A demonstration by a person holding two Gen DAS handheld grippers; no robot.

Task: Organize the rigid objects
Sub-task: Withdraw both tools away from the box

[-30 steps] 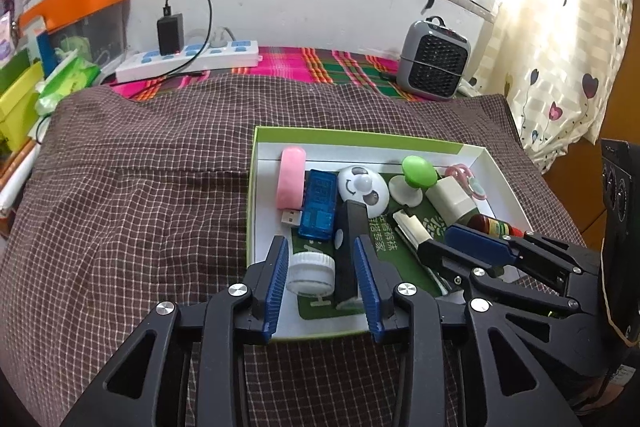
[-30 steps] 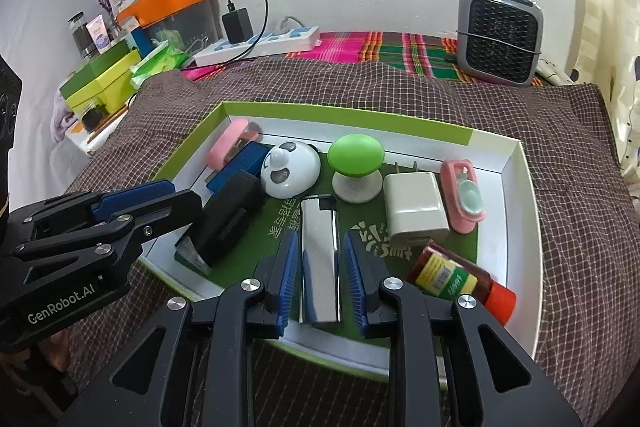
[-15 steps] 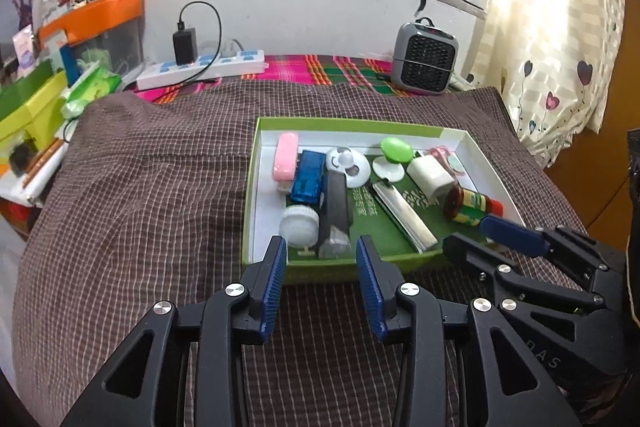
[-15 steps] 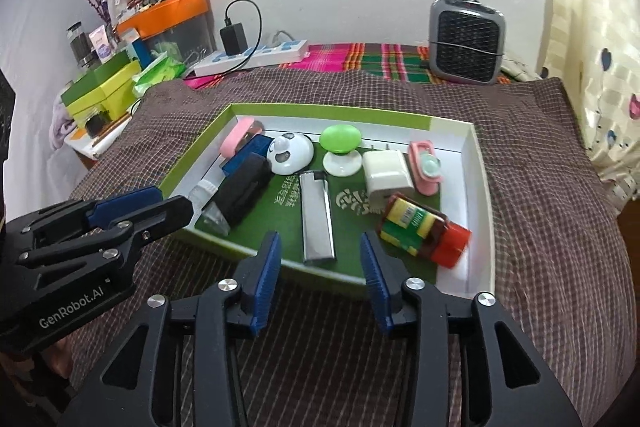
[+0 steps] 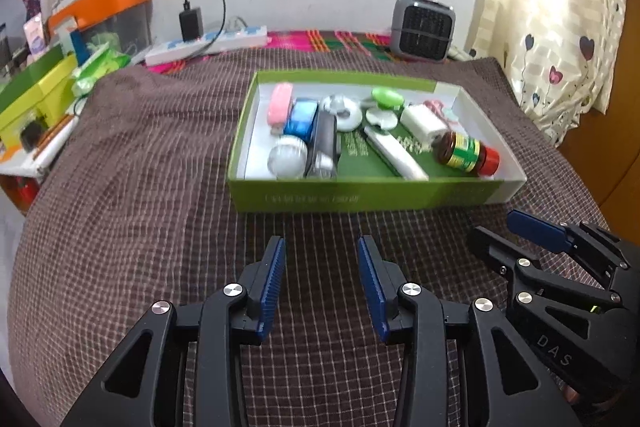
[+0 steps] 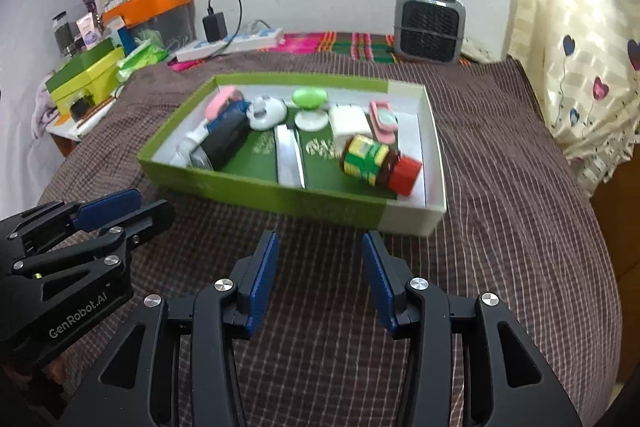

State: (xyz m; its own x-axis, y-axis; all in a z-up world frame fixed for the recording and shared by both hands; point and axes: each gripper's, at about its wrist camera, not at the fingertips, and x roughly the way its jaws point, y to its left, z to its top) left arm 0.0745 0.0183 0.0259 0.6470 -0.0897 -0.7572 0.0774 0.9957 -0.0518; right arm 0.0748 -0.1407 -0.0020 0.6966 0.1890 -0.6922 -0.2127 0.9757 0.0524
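Observation:
A green and white box (image 5: pixel 372 197) (image 6: pixel 280 193) sits on the brown checked cloth and holds several small objects: a pink case (image 5: pixel 280 103), a blue item (image 5: pixel 301 119), a black device (image 5: pixel 325 143) (image 6: pixel 226 143), a silver lighter (image 5: pixel 394 155) (image 6: pixel 289 157), a green knob (image 5: pixel 386 99) (image 6: pixel 309 97), a white charger (image 5: pixel 422 121) (image 6: pixel 348 121) and a red-capped jar (image 5: pixel 466 151) (image 6: pixel 376 163). My left gripper (image 5: pixel 321 255) is open and empty, in front of the box. My right gripper (image 6: pixel 318 251) is open and empty, also in front of it.
A grey heater (image 5: pixel 423 29) (image 6: pixel 430 27) and a white power strip with a black charger (image 5: pixel 208 43) (image 6: pixel 228 41) lie at the back. Green and orange boxes (image 5: pixel 36 87) (image 6: pixel 84 71) stand at the left. A curtain (image 6: pixel 580 67) hangs at the right.
Both grippers let go of the black device and the lighter, opened, and pulled back out of the box towards me. The objects stay in the box.

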